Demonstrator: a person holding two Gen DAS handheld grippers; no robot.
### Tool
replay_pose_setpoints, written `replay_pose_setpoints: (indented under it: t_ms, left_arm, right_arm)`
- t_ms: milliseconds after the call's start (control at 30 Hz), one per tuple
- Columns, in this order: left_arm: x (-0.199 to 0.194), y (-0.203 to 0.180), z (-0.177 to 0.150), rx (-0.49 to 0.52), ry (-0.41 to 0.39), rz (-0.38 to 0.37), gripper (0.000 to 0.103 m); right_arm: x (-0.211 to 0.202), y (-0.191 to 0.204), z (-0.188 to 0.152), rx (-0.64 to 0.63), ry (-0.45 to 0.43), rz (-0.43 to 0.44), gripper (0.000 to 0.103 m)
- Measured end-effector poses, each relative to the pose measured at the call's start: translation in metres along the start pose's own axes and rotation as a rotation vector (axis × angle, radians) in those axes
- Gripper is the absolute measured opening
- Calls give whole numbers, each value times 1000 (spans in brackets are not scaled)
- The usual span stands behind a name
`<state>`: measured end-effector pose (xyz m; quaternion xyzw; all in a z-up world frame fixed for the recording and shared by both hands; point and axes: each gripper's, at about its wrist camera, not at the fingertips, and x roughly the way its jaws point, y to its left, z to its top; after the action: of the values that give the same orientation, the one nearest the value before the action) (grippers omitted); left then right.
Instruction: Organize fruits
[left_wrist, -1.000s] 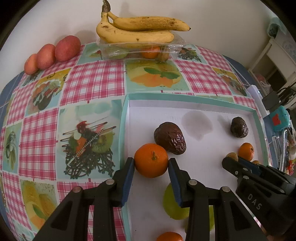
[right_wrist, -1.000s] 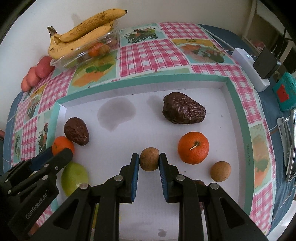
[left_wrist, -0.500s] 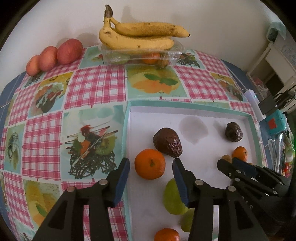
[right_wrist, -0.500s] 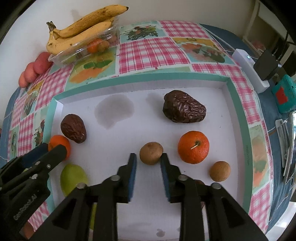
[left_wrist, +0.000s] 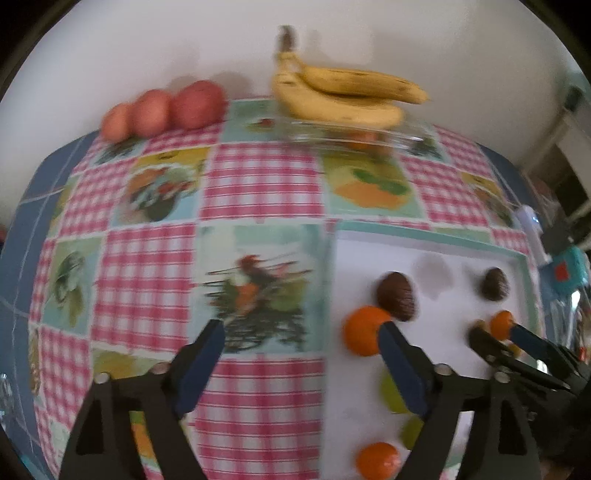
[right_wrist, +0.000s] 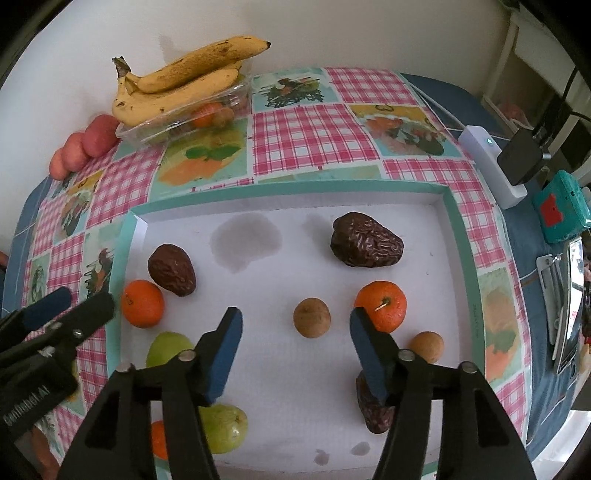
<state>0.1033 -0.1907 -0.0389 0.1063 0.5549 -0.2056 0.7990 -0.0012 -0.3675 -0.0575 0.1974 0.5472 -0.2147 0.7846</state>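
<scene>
Tray (right_wrist: 456, 236), apples (left_wrist: 162, 109) on table (right_wrist: 306, 133)

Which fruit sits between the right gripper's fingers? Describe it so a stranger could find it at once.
Find the white tray with the teal rim on the checked tablecloth. Near its middle, between the opening jaws of the right gripper and untouched by them, lies a small round brown fruit. It is dull tan and smooth, unlike the bright orange mandarin beside it and the wrinkled dark fruit behind.

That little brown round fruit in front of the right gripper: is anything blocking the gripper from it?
Nothing visible does. The small brown fruit sits alone on the white tray, just ahead of the right gripper, whose jaws are opening with bare tray either side of it. The orange lies near the right finger.
</scene>
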Motion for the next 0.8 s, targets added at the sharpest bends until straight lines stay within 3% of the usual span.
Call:
replay_pose_setpoints:
  t_ms: [67, 167, 333, 400, 500, 667, 800]
  left_arm:
    - [2, 13, -1, -25, 1, 28, 103]
    - [5, 30, -2, -58, 5, 50, 103]
    - [2, 47, -5, -82, -13, 81, 103]
    - [-1, 50, -7, -79, -28, 100, 103]
    - [-11, 53, -11, -69, -64, 121, 103]
    - [-47, 54, -20, -71, -203, 239, 103]
    - [-70, 55, -35, -98, -247, 299, 103]
  right_arm:
    - [0, 0, 0, -1, -3, -5, 70]
    - [0, 0, -1, -8, -7, -12, 78]
    - [-2, 1, -2, -6, -19, 0, 81]
    - [-5, 4, -4, -11, -32, 1, 94]
    - [-11, 12, -8, -34, -59, 1, 94]
    - [-20, 24, -16, -49, -80, 7, 94]
    - [-26, 38, -33, -81, -83, 15, 94]
